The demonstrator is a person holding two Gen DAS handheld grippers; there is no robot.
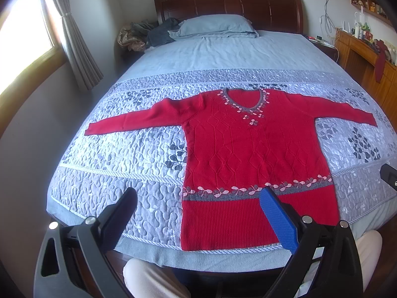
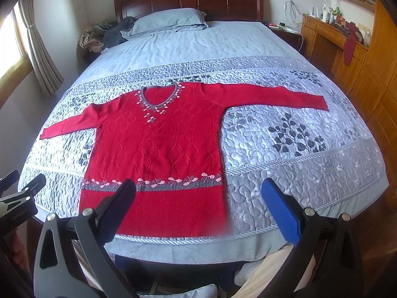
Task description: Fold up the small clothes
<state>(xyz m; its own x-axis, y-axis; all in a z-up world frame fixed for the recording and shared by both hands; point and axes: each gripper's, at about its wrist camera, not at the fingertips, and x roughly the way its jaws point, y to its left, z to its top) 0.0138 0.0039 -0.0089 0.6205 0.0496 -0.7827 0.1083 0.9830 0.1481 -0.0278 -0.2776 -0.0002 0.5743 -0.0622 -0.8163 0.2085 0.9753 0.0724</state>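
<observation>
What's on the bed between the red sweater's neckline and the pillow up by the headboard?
Nothing but bedding: between the red sweater and the pillow lie only the quilt and the plain blue sheet, shown in both views.

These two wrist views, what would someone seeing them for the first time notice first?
A bright red sweater grabs the eye, spread flat with both sleeves out on the pale quilted bedspread near the foot of the bed. Next come the two grippers held low in front, the left gripper and right gripper, jaws wide apart and holding nothing. A blue pillow lies by the dark wooden headboard.
</observation>
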